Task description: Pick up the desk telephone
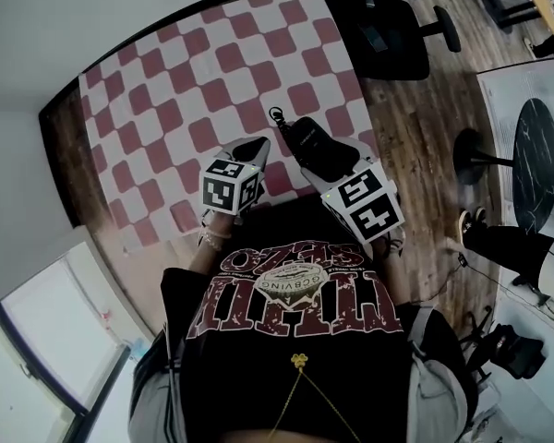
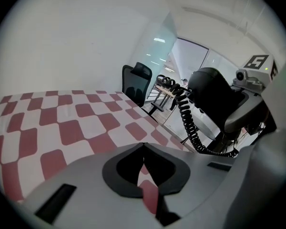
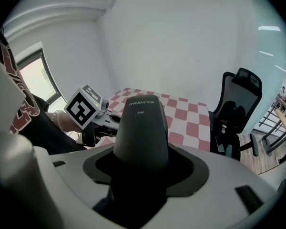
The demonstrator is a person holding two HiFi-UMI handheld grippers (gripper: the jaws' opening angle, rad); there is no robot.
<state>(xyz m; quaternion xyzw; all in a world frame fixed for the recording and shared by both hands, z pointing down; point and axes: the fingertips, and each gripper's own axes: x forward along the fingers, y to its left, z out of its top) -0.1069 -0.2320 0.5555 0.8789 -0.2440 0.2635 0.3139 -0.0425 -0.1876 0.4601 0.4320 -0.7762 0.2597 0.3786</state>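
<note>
One desk telephone (image 3: 140,128) pinched in right gripper (image 3: 142,173) jaws, lower end hidden | left gripper (image 2: 143,149) jaws pressed together

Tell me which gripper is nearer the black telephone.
Right. The right gripper is clamped on the telephone; the left gripper is off to its left, not touching, jaws together on nothing.

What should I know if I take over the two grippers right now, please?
Left gripper: shut, empty, above the checked tablecloth.
Right gripper: shut on the desk telephone, which appears to be held clear of the cloth by the table's near edge. Its coiled cord hangs below it.
Done: telephone gripped and apparently lifted.
Left: probably nothing but a firm, steady hold; mind the dangling cord.
</note>
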